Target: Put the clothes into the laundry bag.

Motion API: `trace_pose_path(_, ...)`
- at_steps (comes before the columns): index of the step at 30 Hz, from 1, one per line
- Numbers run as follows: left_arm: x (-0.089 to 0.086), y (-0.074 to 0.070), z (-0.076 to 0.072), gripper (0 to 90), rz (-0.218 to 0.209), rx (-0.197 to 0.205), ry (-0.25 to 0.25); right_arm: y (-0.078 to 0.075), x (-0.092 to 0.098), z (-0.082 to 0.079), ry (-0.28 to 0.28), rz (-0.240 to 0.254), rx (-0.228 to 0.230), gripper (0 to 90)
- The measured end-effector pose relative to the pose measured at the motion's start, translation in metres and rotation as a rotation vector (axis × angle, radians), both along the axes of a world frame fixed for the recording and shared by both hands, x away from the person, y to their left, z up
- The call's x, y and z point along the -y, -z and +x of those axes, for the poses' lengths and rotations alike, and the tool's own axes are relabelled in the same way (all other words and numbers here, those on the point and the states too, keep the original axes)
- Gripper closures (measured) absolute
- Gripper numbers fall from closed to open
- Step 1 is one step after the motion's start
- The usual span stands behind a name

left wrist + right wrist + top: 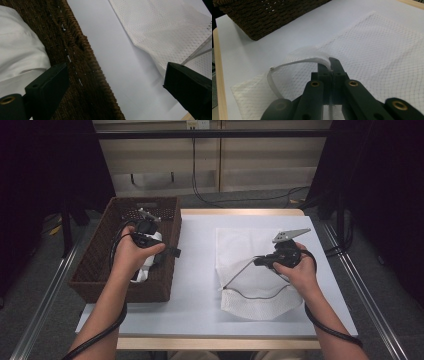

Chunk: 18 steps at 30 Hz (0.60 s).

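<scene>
A basket [100, 270] stands at the left edge of the desk [195, 270], with a mesh bag [240, 250] spread flat to its right and well apart from it. A folded cloth [150, 262] lies in the basket's near right part, under the left tool [172, 252], which reaches across the basket's right wall. The right tool [257, 262] sits over the bag's middle, pinching its opening edge.
</scene>
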<state>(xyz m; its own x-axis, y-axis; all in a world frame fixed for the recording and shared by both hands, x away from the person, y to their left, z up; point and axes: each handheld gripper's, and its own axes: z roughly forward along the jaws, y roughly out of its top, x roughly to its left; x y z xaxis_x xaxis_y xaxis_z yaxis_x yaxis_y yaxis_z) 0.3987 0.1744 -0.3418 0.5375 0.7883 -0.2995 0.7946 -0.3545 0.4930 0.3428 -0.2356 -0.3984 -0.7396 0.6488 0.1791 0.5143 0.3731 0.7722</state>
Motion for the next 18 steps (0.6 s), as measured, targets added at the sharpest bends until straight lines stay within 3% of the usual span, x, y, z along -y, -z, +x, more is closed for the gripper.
trace_pose_path(18, -0.031, 0.011, 0.02, 6.2, -0.008, -0.001, -0.116, 0.001, 0.0, 0.001, -0.004, 0.0, -0.004, 89.3)
